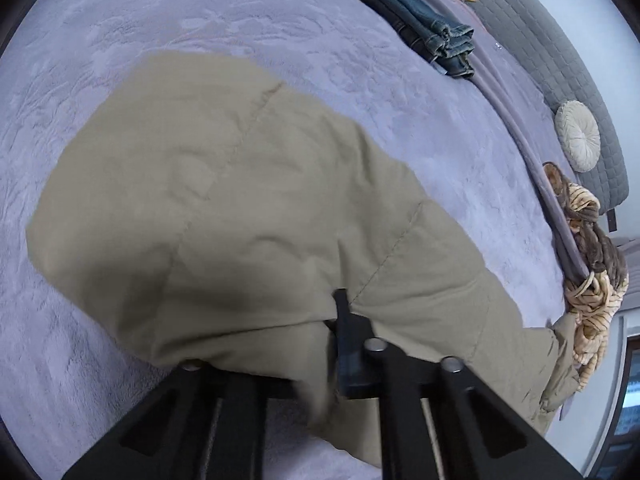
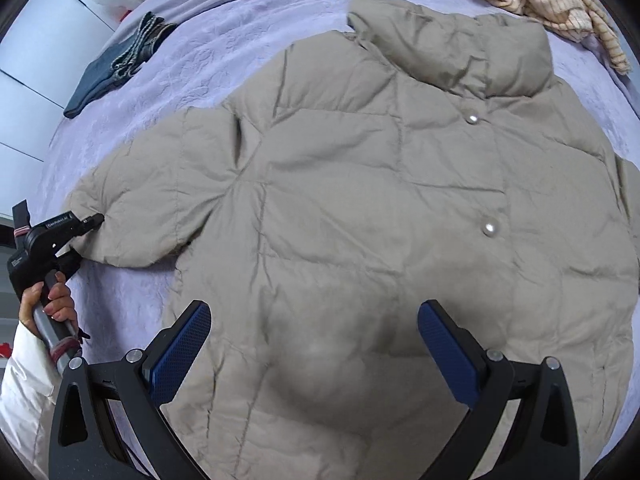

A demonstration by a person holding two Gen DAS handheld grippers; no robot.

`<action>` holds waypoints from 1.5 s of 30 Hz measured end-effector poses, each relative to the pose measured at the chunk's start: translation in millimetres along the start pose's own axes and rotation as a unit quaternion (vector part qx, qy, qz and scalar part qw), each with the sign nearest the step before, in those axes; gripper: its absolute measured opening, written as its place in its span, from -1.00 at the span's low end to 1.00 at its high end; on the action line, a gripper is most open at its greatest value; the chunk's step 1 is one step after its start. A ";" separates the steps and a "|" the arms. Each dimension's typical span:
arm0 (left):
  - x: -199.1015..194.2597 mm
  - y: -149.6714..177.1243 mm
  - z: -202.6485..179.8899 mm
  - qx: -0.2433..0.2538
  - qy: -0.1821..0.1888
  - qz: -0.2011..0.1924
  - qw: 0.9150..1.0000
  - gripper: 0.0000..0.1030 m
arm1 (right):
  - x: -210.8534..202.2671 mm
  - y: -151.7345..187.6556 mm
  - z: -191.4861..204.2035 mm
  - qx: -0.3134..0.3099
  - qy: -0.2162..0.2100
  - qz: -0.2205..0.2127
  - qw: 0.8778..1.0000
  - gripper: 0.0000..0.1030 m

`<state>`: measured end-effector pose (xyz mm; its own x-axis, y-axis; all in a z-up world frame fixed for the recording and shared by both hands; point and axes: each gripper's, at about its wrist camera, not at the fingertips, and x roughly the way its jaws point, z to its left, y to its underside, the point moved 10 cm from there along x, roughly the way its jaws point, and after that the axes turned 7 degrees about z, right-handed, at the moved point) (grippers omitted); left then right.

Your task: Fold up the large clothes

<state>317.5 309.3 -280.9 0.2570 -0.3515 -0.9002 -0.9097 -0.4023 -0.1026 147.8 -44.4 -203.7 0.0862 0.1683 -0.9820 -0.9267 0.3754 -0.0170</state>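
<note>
Beige quilted jacket lies spread flat on the lilac bedspread, collar at the far end from you. Your left gripper is clamped on the end of the sleeve, fabric bunched between its closed fingers; your hand grips its handle, with a white sleeve cuff behind. Your right gripper points steeply down over the lower front of the jacket, blue pads wide apart, holding nothing. Folded jeans lie well beyond the left gripper.
</note>
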 end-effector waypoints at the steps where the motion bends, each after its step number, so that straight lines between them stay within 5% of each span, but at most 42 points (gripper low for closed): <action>1: -8.7 -3.8 -3.5 0.015 -0.015 -0.016 1.000 -0.81 | 4.5 -7.8 7.5 -0.003 -0.008 -0.005 1.000 1.00; 5: -51.6 -7.1 -36.2 0.138 -0.095 -0.092 0.982 -0.81 | 20.3 -41.1 33.5 0.011 -0.059 -0.033 0.998 0.85; 7: -73.7 -3.6 -58.9 0.183 -0.105 -0.119 0.970 -0.81 | 30.5 -53.7 47.4 0.015 -0.101 -0.032 0.994 -0.34; 9: -96.1 3.9 -81.8 0.219 -0.101 -0.141 0.960 -0.81 | 47.9 -62.0 60.2 0.021 -0.144 -0.014 0.989 -0.63; 13: -126.1 25.9 -138.2 0.281 -0.065 -0.162 0.944 -0.81 | 82.5 -68.6 82.3 0.003 -0.173 0.012 0.985 -0.66; 19: -114.2 93.3 -252.7 0.373 0.027 -0.118 0.920 -0.81 | 103.6 -55.1 93.8 -0.014 -0.211 0.066 0.975 -0.67; 22: -95.7 136.2 -308.5 0.411 0.067 -0.088 0.905 -0.81 | 78.2 -48.6 69.7 0.016 -0.241 0.070 0.968 -0.67; 25: -68.6 193.4 -356.6 0.453 0.092 -0.052 0.885 -0.81 | 40.9 -45.9 14.0 0.042 -0.213 0.021 0.976 -0.66; 29: -14.3 278.6 -389.6 0.524 0.074 -0.010 0.849 -0.81 | -2.2 -30.2 -90.0 0.103 -0.133 -0.040 0.985 -0.66; 35: 71.1 340.9 -358.6 0.569 -0.023 0.046 0.821 -0.81 | -17.1 9.0 -178.6 0.169 -0.076 -0.042 0.982 -0.66; 39: 70.6 342.5 -333.1 0.555 -0.026 0.068 0.829 -0.79 | -19.1 17.5 -193.4 0.172 -0.075 -0.037 0.982 -0.66; 40: 65.6 341.6 -330.1 0.547 -0.021 0.071 0.834 -0.56 | -19.9 16.7 -189.6 0.167 -0.074 -0.036 0.983 -0.65; 41: 58.5 339.4 -326.5 0.540 -0.016 0.072 0.839 0.07 | -20.9 14.7 -184.6 0.159 -0.071 -0.036 0.984 -0.63; 43: 36.2 319.8 -314.3 0.521 -0.013 0.056 0.851 0.73 | -26.5 7.6 -180.2 0.139 -0.064 -0.041 0.987 -0.15; 45: 12.4 304.6 -303.8 0.511 -0.007 0.036 0.859 0.73 | -34.6 -5.8 -172.2 0.111 -0.054 -0.054 0.991 0.27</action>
<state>142.6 -74.5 -194.8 0.1902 -0.3315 -0.9241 -0.7365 0.5742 -0.3576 87.2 -209.4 -202.1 0.2313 0.2088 -0.9502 -0.8078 0.5855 -0.0680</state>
